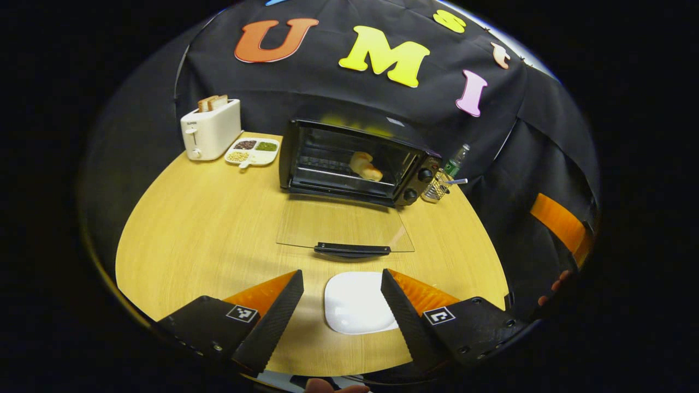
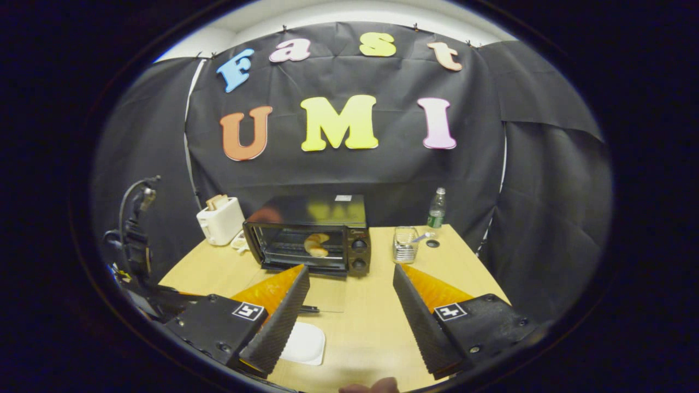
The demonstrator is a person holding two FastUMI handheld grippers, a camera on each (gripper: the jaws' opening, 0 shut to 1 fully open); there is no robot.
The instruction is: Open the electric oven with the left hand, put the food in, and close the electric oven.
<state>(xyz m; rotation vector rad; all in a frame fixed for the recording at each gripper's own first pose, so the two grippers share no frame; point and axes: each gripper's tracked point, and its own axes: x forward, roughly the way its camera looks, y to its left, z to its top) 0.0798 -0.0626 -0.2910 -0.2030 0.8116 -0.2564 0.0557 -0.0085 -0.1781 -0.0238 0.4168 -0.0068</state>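
Electric oven: we find it straight ahead of the left gripper, at the far side of the wooden table; black body, two knobs on one side, cavity lit. Its glass door lies folded down flat toward us, the dark handle at its near edge.

Food: a pale, golden bread roll, resting on the rack inside the cavity.

White plate: bare, on the table between the left gripper's fingers and just short of the door handle.

Left gripper: spread wide, holding nothing. Right gripper: likewise spread wide and holding nothing, pulled back from the oven.

From the left gripper view we also list a white toaster with bread slices, beyond and left of the oven, and a divided dish of dry foods beside it.

The right gripper view adds a green-labelled bottle, a clear cup and a small dark cap past the oven's knob side, and a cabled stand far off to the left.
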